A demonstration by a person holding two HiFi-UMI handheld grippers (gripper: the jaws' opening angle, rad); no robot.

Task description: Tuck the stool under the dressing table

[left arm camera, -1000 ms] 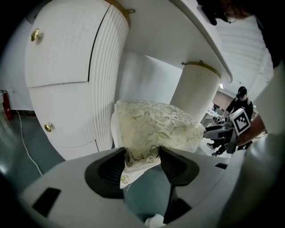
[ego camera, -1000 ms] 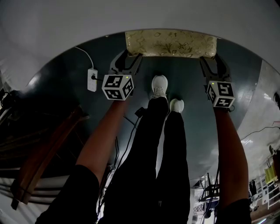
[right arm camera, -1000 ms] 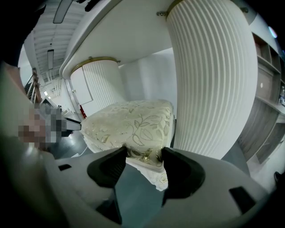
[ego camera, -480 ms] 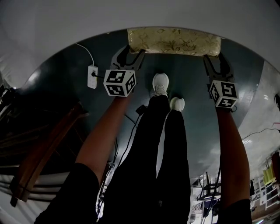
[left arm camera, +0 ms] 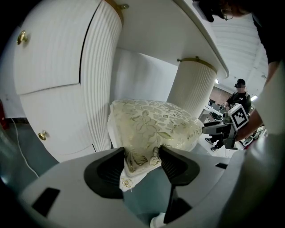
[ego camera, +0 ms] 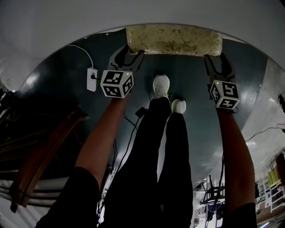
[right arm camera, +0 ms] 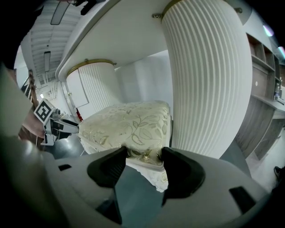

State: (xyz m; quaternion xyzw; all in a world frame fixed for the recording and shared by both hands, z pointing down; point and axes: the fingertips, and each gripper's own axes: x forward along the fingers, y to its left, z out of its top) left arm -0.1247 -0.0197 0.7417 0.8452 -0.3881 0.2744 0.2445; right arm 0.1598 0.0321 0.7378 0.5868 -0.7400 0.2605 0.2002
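**Stool part-way in, tight at the pedestals**

Position: the stool (ego camera: 173,40) sits partly under the dressing table (ego camera: 142,13), between its two fluted pedestals.

Grips: left gripper (left arm camera: 142,158) clenched on the cushion's corner, right gripper (right arm camera: 143,156) clenched on the other near corner (both bite soft cushion and trim, not frame).

Risks: fabric could slip or tear under a hard shove. An uneven push would likely swing a corner into a pedestal.

Room: right-side pedestal (right arm camera: 209,75) just beside the stool. Left-side pedestal (left arm camera: 102,75) near, with a small gap. Bare floor shows deeper under the table top.
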